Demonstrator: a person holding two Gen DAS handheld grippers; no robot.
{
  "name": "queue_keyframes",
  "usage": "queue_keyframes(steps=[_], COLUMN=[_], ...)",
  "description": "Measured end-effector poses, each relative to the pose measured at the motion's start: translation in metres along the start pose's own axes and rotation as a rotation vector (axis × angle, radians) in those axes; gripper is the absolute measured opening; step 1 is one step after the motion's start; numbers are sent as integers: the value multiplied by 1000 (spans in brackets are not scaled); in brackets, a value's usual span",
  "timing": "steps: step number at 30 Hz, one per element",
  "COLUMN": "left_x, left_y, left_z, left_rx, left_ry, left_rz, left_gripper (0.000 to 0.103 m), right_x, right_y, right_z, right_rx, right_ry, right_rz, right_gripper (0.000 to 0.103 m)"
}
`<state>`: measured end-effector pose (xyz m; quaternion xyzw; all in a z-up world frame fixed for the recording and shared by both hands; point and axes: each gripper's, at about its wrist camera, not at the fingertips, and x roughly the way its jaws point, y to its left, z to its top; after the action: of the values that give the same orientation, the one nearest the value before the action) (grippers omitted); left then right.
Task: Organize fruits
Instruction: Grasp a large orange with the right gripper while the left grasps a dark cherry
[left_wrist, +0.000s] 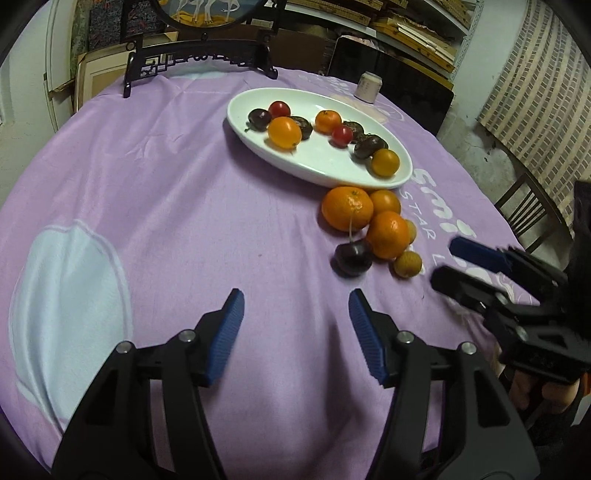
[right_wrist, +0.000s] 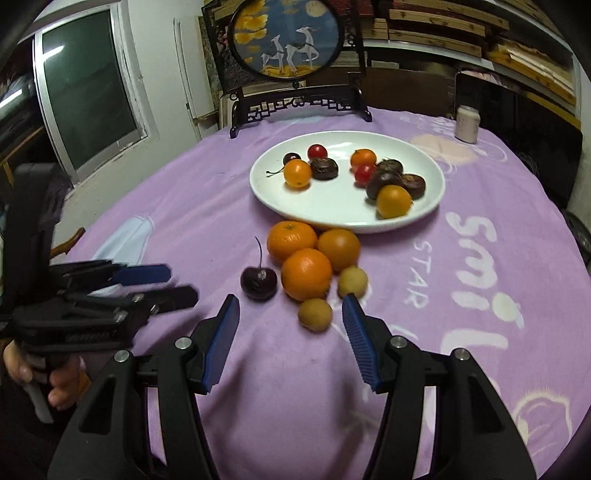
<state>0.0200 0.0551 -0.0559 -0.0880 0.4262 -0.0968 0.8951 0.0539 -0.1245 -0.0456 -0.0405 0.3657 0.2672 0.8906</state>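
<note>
- Left wrist view: I see my left gripper (left_wrist: 295, 314) with jaws apart and nothing between them, over bare purple cloth (left_wrist: 166, 184). The loose fruit pile (left_wrist: 369, 225) lies far-right of it, touching the near rim of the white plate (left_wrist: 240, 110). The right gripper (left_wrist: 443, 258) hangs beside the pile, also apart and empty.
- Right wrist view: a longan (right_wrist: 315, 314) sits just ahead of my right gripper (right_wrist: 290, 314). The cherry (right_wrist: 258, 283) rests by an orange (right_wrist: 306, 273). A careless nudge could, I judge, send round fruit rolling. The cloth reads "smi" and "STAR".

Loose fruit (right_wrist: 306, 273) just before plate (right_wrist: 273, 199)
</note>
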Motion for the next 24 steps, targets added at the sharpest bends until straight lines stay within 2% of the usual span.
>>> queue_keyframes(steps=[5,9,11,12,14,17,21,24], left_x=[-13,-14,-14,-13,-12,-7,4,15], left_y=[11,18,19,18,14,7,-4,-19], left_z=[-7,-11,-10,-10,-8,-5,3,11], left_rx=[-13,-23,-24,-21,-12,3,17,47], left_ry=[-26,-25,-25,-24,-21,-5,15,27], left_rz=[6,-3,-8,-11,-17,-22,-35,-41], left_gripper=[64,64,64,64,64,65,65,65], right_x=[22,41,49,54,61,47,5,-11], right_y=[1,-4,-3,-4,-8,-13,-20,-35], right_z=[10,12,13,13,12,13,11,-2], right_rx=[12,30,19,21,31,77,71,106], right_ry=[26,95,108,114,120,94,14,11], right_rz=[3,-29,-51,-52,-56,-12,-44,-55], right_gripper=[57,48,47,41,38,38,38,38])
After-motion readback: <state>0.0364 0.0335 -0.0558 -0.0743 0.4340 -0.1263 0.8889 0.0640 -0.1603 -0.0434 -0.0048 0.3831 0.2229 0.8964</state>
